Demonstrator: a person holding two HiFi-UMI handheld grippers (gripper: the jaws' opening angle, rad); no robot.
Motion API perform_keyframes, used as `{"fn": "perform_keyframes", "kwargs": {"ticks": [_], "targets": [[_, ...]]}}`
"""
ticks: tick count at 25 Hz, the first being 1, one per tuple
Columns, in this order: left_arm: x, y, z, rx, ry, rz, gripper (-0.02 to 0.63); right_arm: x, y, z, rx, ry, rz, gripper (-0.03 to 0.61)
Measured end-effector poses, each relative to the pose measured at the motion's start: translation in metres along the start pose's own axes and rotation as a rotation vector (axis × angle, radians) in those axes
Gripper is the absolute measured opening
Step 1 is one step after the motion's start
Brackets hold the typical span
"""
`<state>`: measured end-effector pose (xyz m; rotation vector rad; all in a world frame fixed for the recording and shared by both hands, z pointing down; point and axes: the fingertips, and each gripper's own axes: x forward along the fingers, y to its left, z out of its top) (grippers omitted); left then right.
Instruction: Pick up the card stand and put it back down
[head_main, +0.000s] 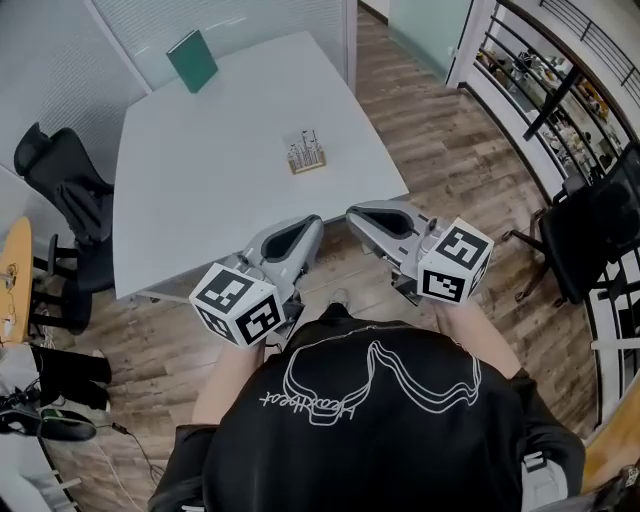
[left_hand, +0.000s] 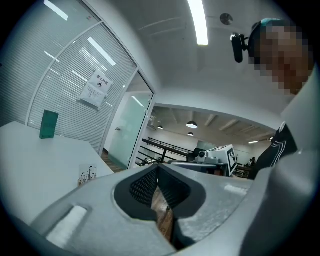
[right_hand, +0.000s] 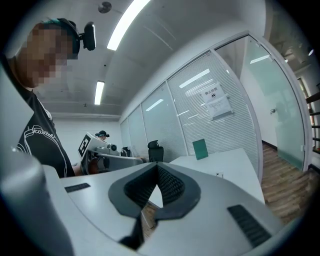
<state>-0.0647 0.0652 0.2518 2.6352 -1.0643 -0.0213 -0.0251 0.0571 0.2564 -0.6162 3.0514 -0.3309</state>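
head view shows the person standing at the near edge of the white table (head_main: 200, 180), both tools held low in front of the body and short of the tabletop; the left gripper (head_main: 308, 225) and the right gripper (head_main: 358, 215) each have their fingers pressed together with nothing between them, and their own views confirm it, only floor showing past the closed pads. the card stand (head_main: 305, 152) sits upright on the table at about twelve o'clock from the grippers, well apart from both, so i'd say the pick has not begun and this is the moment before the reach. the next move would call for carrying one gripper forward over the table edge, spreading its jaws on the way, and closing them on the stand without tipping it. a green book (head_main: 191, 60) stands at the far corner, around eleven o'clock. as for writing, the stand's card carries small dark marks too tiny to read, the paper notice (left_hand: 96, 89) on the glass wall has print i can't make out, and the black shirt (head_main: 370, 420) bears a white script that looks like "heartbeat"
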Motion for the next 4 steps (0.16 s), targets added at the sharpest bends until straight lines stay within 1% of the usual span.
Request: {"fn": "perform_keyframes", "kwargs": {"ticks": [4], "targets": [[-0.0026, -0.0071, 0.0081, 0.003, -0.009, 0.004, 0.014, -0.0045, 0.0054, 0.0082, -0.007, -0.003, 0.001, 0.008]]}}
